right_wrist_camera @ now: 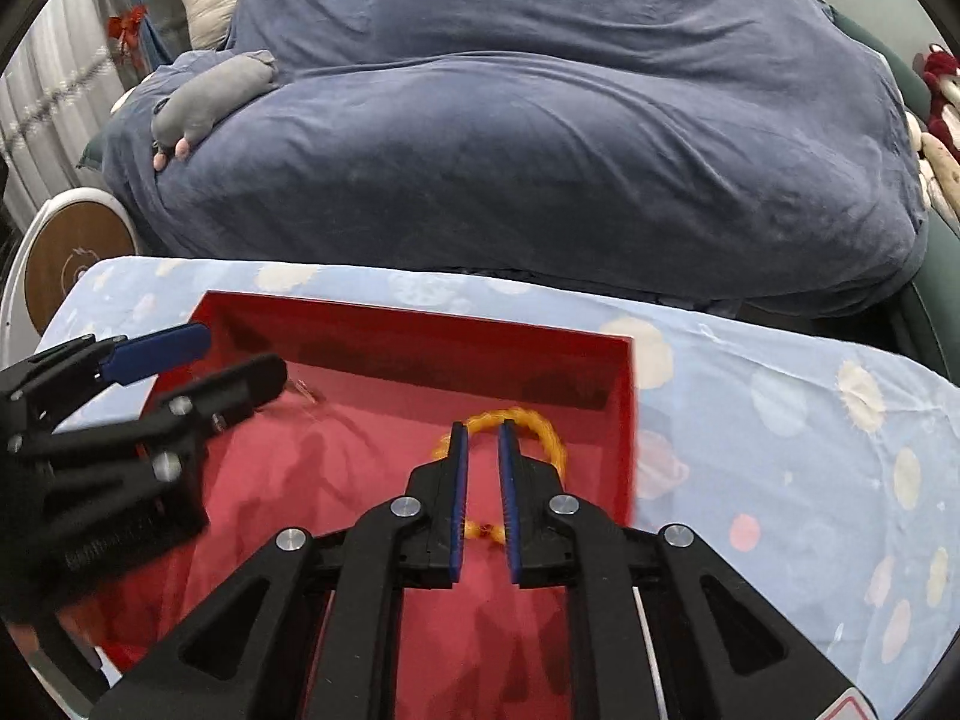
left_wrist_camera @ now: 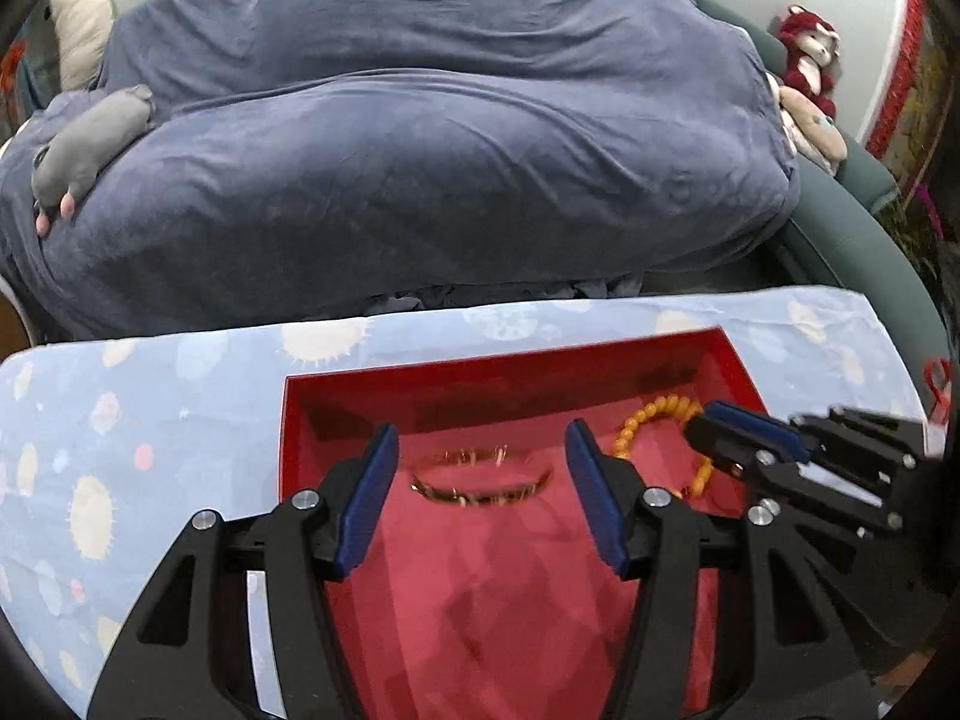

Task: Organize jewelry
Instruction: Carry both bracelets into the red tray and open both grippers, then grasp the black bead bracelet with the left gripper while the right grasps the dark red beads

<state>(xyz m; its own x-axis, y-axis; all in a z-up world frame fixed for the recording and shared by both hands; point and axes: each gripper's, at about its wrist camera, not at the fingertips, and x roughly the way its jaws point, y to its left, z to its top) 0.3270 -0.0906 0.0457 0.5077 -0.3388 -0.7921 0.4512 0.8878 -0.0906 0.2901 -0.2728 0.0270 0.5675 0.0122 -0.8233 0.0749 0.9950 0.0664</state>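
A red box [left_wrist_camera: 504, 360] lined with pink cloth sits on the patterned blue tablecloth. A gold bangle [left_wrist_camera: 480, 489] lies in it, blurred, between the fingers of my open left gripper [left_wrist_camera: 480, 450]. An orange bead bracelet [left_wrist_camera: 654, 414] lies in the box's right part. In the right wrist view the bracelet [right_wrist_camera: 543, 429] sits just beyond my right gripper [right_wrist_camera: 480, 435], whose jaws stand a narrow gap apart with nothing clamped between them. The right gripper also shows in the left wrist view [left_wrist_camera: 714, 426]; the left gripper also shows in the right wrist view [right_wrist_camera: 240, 354], over the box [right_wrist_camera: 420, 324].
The tablecloth [right_wrist_camera: 780, 420] covers the surface around the box. A large blue-grey blanket heap [left_wrist_camera: 450, 150] lies behind, with a grey plush toy [left_wrist_camera: 90, 144] on it, a red plush [left_wrist_camera: 807, 54] at right and a round wooden disc [right_wrist_camera: 72, 258] at left.
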